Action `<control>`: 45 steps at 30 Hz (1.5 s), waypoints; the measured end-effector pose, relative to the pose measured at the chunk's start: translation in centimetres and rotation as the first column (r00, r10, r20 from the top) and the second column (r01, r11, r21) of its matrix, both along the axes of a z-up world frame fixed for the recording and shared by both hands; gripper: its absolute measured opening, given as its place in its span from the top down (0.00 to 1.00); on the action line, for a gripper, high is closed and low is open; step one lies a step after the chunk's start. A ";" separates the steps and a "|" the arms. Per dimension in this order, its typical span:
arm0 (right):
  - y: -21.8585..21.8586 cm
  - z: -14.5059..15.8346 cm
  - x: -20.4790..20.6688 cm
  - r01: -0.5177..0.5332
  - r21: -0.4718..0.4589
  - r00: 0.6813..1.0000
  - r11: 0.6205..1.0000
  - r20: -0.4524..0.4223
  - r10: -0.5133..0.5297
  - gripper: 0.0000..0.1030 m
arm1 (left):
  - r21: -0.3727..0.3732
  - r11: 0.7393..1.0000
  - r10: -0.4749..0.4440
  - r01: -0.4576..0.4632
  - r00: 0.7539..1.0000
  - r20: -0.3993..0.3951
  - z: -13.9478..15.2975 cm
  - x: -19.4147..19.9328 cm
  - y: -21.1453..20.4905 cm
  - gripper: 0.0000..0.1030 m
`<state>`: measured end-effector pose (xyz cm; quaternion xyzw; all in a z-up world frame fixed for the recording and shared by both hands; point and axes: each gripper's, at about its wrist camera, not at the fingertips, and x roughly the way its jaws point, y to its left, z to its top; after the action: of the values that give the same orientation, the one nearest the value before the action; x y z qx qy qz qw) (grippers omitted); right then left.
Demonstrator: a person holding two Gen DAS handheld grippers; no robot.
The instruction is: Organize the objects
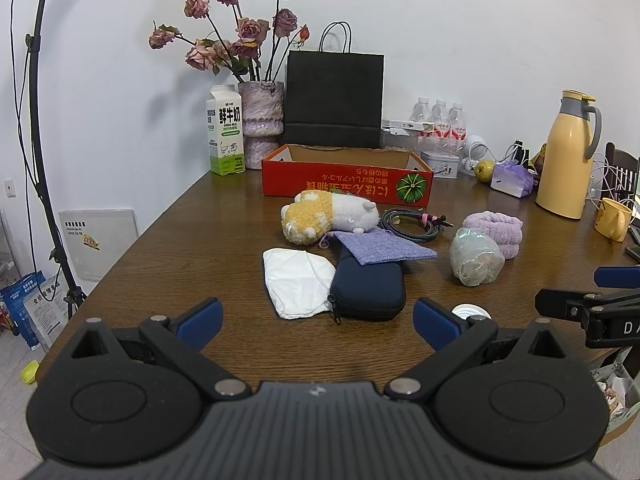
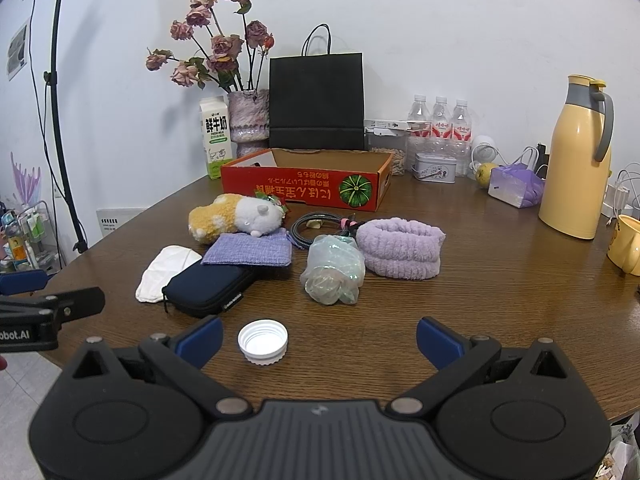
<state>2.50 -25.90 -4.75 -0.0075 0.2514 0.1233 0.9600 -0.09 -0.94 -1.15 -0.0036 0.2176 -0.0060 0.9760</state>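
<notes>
Left gripper (image 1: 318, 322) hovering low over the near edge of the brown wooden surface (image 1: 200, 240), jaws spread wide, nothing between them. Right gripper (image 2: 319, 340) likewise low at the near edge, jaws spread, empty; seen also at the right margin of the left wrist view (image 1: 592, 308).

White bottle cap (image 2: 263, 342) open side up on the surface, just ahead of the right gripper's left finger; in the left wrist view mostly hidden behind the left gripper's right finger (image 1: 470, 311).

Dark blue zip case (image 1: 368, 290) straight ahead of the left gripper, a purple cloth pouch (image 1: 386, 247) lying across its far end. White crumpled cloth (image 1: 298, 282) touching the case on its left. Plush toy (image 1: 330, 216), yellow and white, on its side behind the pouch. Coiled black cable (image 1: 412, 222) right of the plush. Clear plastic bag (image 2: 332, 276) with something bundled inside, near the middle; lilac fluffy headband (image 2: 400, 250) just beside it on the right.

Red cardboard tray (image 1: 348, 186) with a pumpkin picture farther back, open top, inside not fully visible. Behind it a black paper bag (image 1: 334, 98), a vase of dried roses (image 1: 260, 124), a milk carton (image 1: 225, 132). Yellow thermos jug (image 2: 576, 160) and water bottles (image 2: 440, 120) at the far right
</notes>
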 end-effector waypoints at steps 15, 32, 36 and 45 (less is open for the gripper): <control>0.0 0.0 0.0 0.000 -0.001 1.000 1.000 0.000 0.000 0.00 | -0.001 1.000 0.000 0.000 1.000 0.000 0.0 0.0 0.1 0.00; 0.4 -0.3 0.4 -0.009 -0.012 1.000 1.000 -0.011 0.009 0.00 | -0.008 1.000 0.002 -0.002 1.000 -0.010 -0.4 0.1 0.8 0.00; 0.4 -0.6 0.7 -0.013 -0.015 1.000 1.000 -0.016 0.013 0.00 | -0.012 1.000 0.003 -0.003 1.000 -0.020 -0.5 0.5 0.9 0.00; 0.9 -1.6 1.9 -0.027 -0.022 0.999 0.999 -0.047 0.026 0.00 | -0.018 1.000 0.014 -0.015 0.998 -0.055 -1.2 1.7 1.2 0.00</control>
<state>4.41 -25.05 -6.39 -0.0187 0.2751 0.1332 0.9520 1.62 0.22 -2.40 -0.0143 0.2441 -0.0007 0.9696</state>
